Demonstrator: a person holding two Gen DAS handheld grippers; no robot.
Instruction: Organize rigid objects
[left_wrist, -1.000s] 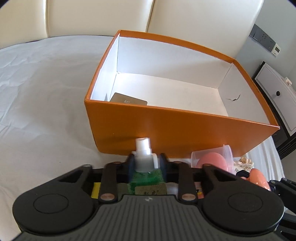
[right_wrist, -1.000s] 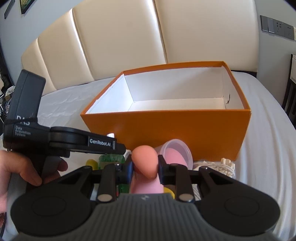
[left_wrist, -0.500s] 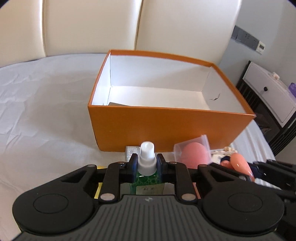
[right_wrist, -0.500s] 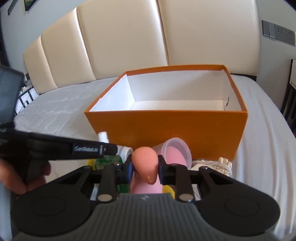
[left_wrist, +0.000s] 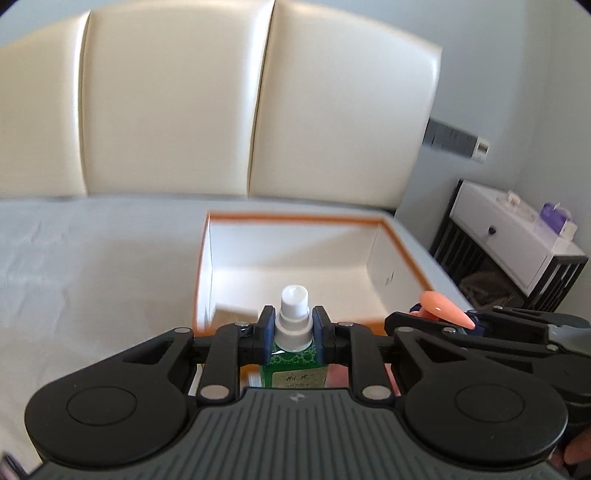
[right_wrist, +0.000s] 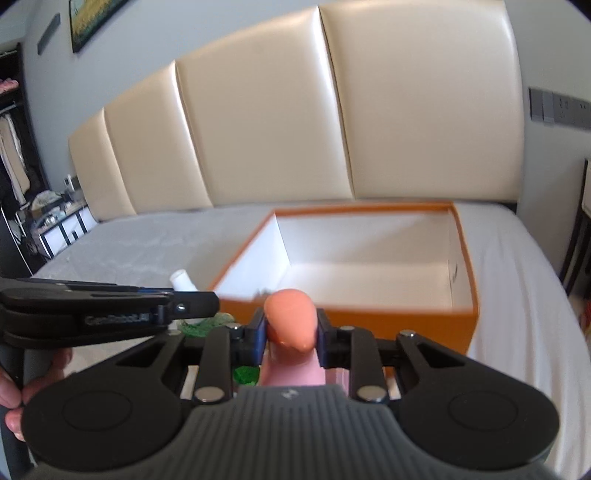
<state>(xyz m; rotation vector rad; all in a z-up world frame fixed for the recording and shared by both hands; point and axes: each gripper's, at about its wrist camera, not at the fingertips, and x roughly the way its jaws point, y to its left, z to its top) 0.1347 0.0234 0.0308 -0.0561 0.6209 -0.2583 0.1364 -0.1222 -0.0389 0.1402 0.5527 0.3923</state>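
Note:
My left gripper (left_wrist: 293, 334) is shut on a green spray bottle (left_wrist: 294, 349) with a white nozzle, held above the near edge of the open orange box (left_wrist: 295, 218). My right gripper (right_wrist: 290, 334) is shut on a peach egg-shaped makeup sponge (right_wrist: 291, 319), also raised in front of the orange box (right_wrist: 406, 317). The right gripper with the sponge (left_wrist: 441, 308) shows at the right of the left wrist view. The left gripper (right_wrist: 110, 314) and the bottle's nozzle (right_wrist: 183, 282) show at the left of the right wrist view. The box interior is white; its floor is mostly hidden.
The box lies on a bed with a white sheet (left_wrist: 92, 266), against a cream padded headboard (right_wrist: 332, 122). A white bedside cabinet (left_wrist: 517, 243) stands to the right of the bed. Shelves and clothes (right_wrist: 22, 177) stand at the far left.
Both grippers have risen and tilted up with their objects. The box now sits lower and farther in view, and the items on the sheet in front of it have dropped out of sight.

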